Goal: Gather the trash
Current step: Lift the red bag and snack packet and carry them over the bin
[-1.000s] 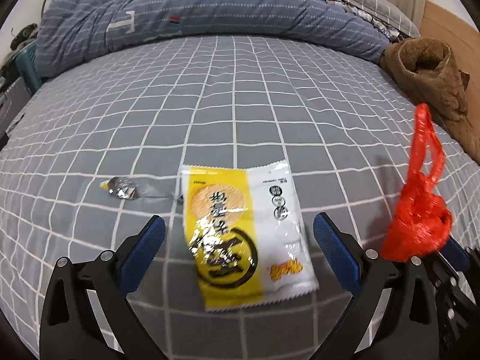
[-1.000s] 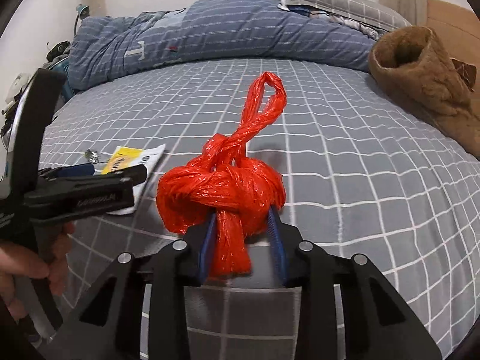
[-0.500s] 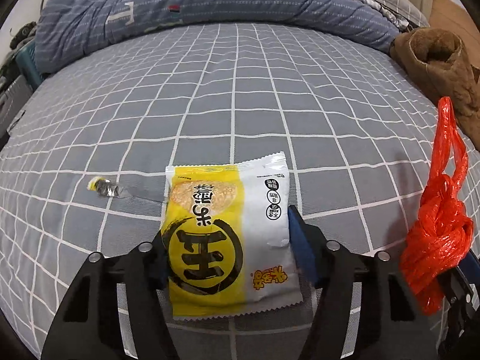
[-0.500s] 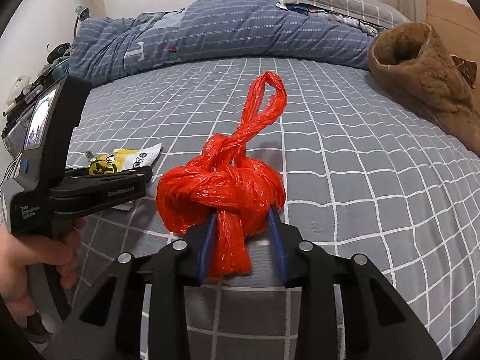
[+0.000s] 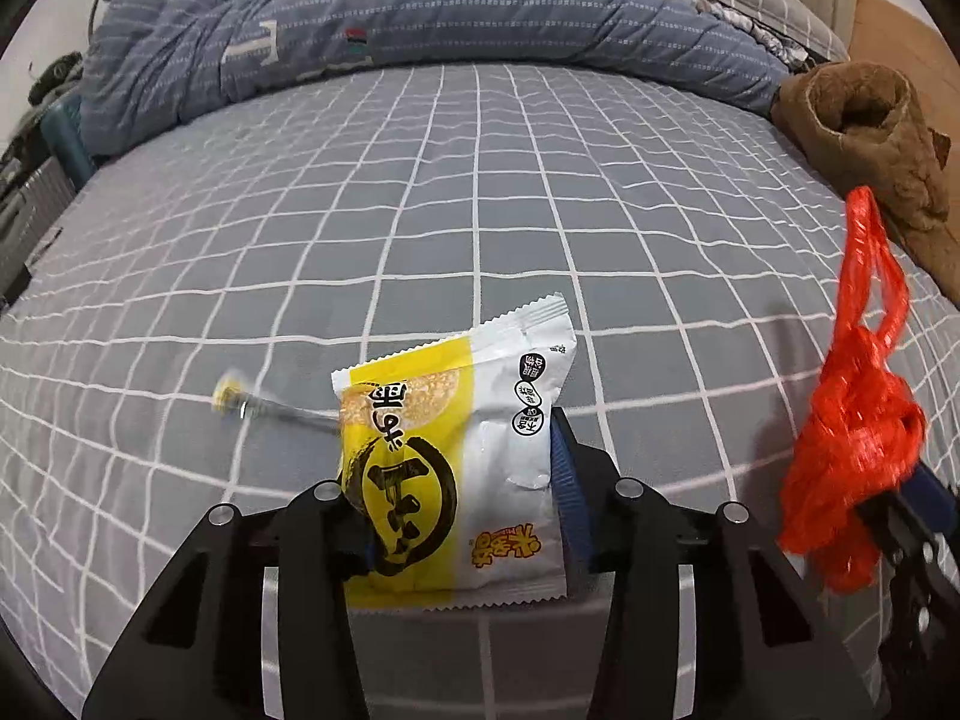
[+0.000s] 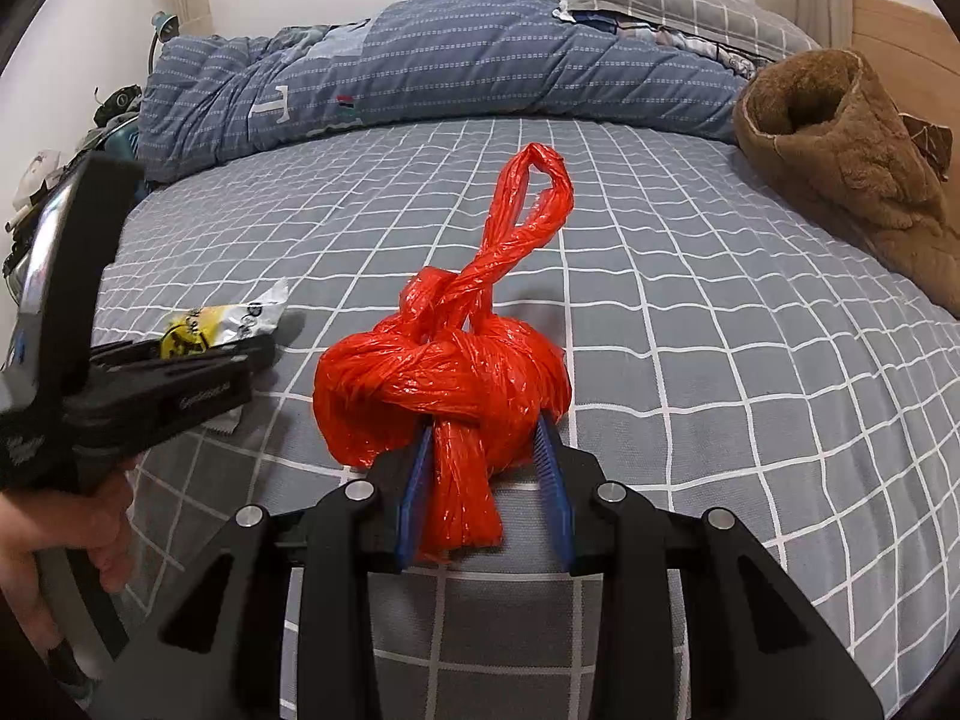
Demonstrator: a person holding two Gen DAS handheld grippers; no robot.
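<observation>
at the far left edge of the bed [image 5: 474,192], beside a dark clutter of things, a blue striped quilt [image 5: 420,18] lies heaped along the far side of the grey checked sheet. on the near left part of the sheet lies a small crumpled foil wrapper [image 5: 237,403], blurred, just left of the snack packet [image 5: 456,468]. the left gripper [image 5: 459,510] has just been closing its jaws, and the yellow and white snack packet now sits squeezed between the blue pads [image 5: 564,480], its far end tilted up off the sheet. in the right wrist view a hand [image 6: 66,534] holds that gripper at the left. to the right, the right gripper [image 6: 483,492] is clamped on a knotted red plastic bag [image 6: 444,384], whose twisted loop handle sticks up and away. at the far right, a brown fleece garment [image 6: 840,162] lies bunched near the bed's edge, well apart from the bag.
</observation>
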